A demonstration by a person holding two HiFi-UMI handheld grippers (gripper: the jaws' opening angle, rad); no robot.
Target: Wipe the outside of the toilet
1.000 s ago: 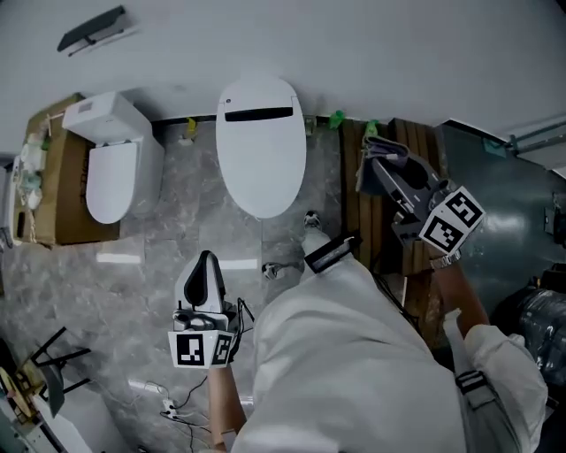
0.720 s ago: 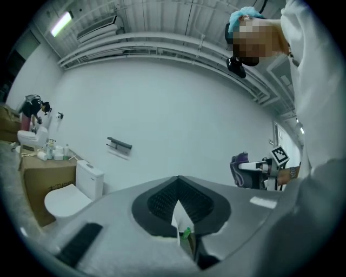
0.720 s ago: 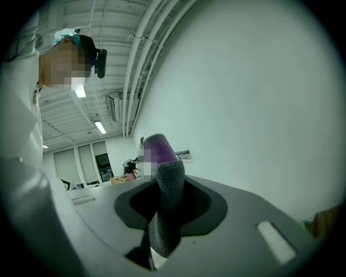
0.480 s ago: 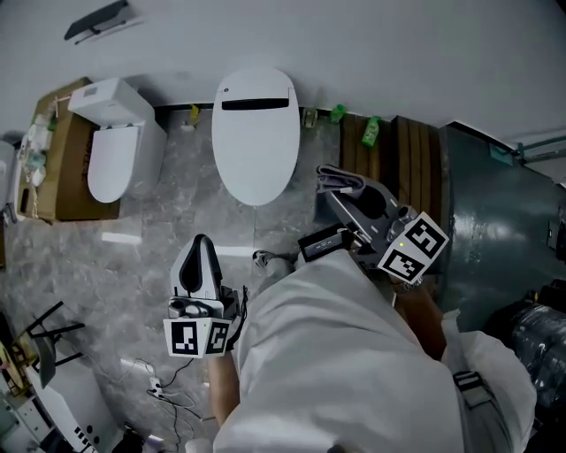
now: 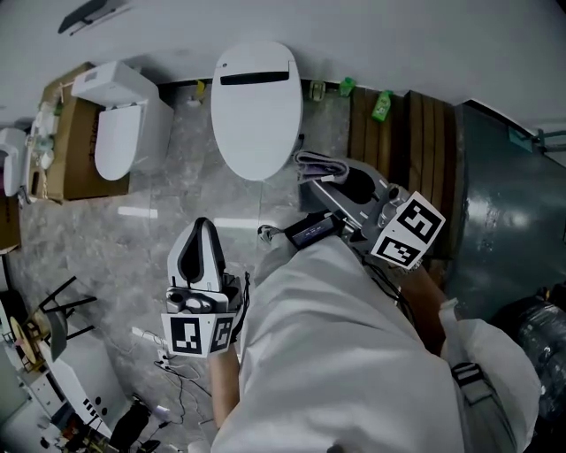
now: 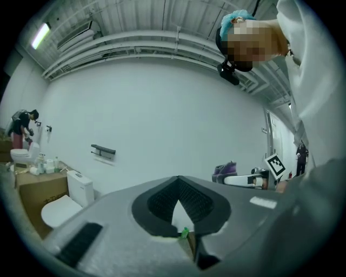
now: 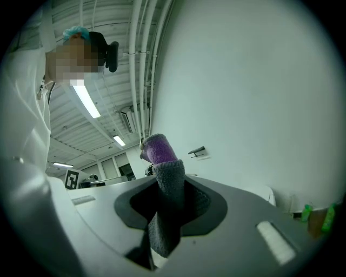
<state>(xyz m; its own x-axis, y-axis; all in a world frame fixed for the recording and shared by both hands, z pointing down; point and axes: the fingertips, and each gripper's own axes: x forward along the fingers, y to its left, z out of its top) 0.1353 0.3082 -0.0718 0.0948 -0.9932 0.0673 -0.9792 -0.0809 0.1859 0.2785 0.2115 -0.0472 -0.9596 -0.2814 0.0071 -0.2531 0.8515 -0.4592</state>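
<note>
Head view: white toilet (image 5: 258, 106) at 12 o'clock, lid shut, back against the wall, rim edges all exposed. Bare grey marble floor (image 5: 177, 199) runs along its 9 o'clock side and round its front at 6 o'clock, open room there. Its 3 o'clock side is tighter: a wooden slat panel (image 5: 424, 150) is near, and a dark drum (image 5: 504, 212) stands beyond that. Green bottles (image 5: 382, 104) line the wall at the toilet's 2 o'clock. Right gripper (image 5: 334, 181) is at 5 o'clock of the toilet, near the bowl's front edge but apart from it. Its jaws are clamped on a grey-purple cloth (image 5: 318, 162), which sticks out past the tips toward the toilet. Left gripper (image 5: 202, 232) is at 7 o'clock of the toilet, well apart over the open floor. Its jaws are closed, tips meeting, nothing between them. A second toilet (image 5: 119, 133) at 10 o'clock sits just beside a cardboard box (image 5: 64, 155). Loose cables (image 5: 155, 345) lie on the floor at 7 o'clock, close to the left gripper's cube. A black wall bracket (image 5: 88, 13) hangs at 11 o'clock. Writing: black-and-white square markers on both cubes. The toilet lid has a black strip and a small mark, too small to read.
</note>
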